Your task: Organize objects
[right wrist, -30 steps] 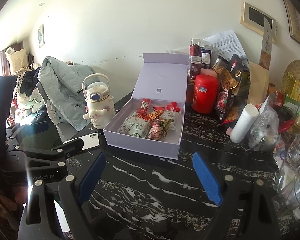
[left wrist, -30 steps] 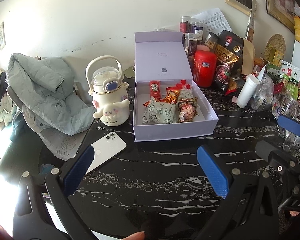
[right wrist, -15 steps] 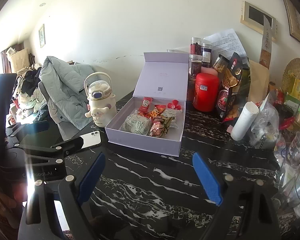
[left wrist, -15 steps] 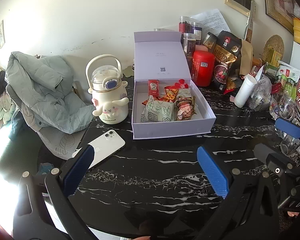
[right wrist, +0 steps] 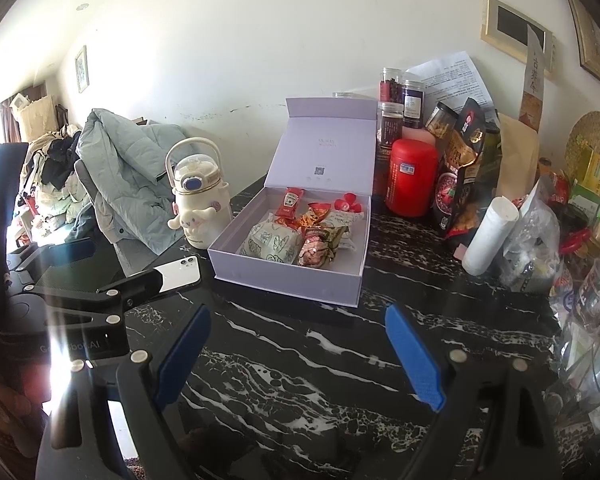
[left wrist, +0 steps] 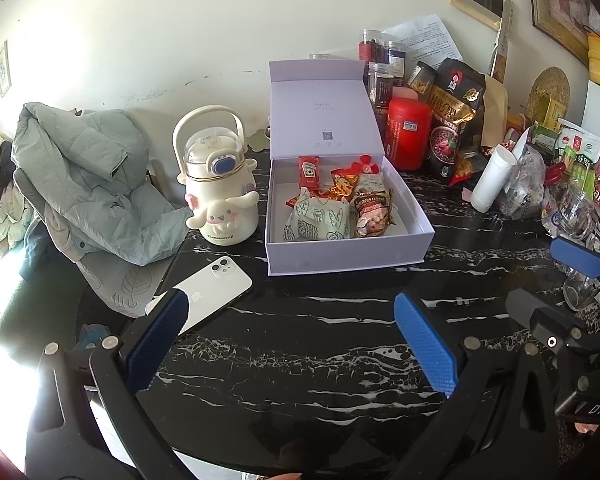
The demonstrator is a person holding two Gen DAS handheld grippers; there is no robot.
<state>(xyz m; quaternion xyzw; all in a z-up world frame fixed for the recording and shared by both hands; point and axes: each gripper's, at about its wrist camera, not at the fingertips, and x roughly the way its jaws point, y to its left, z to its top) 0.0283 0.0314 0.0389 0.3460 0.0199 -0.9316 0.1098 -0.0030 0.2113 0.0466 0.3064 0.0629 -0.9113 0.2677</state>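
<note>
Grippers (left wrist: 288, 340) (right wrist: 298, 348) unmoved, box (left wrist: 344, 256) slightly nearer.

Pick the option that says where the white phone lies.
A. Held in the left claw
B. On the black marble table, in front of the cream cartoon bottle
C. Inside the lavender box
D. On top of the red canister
B: the white phone lies flat on the black marble table, just in front of the cream cartoon bottle and left of the lavender box.
</note>
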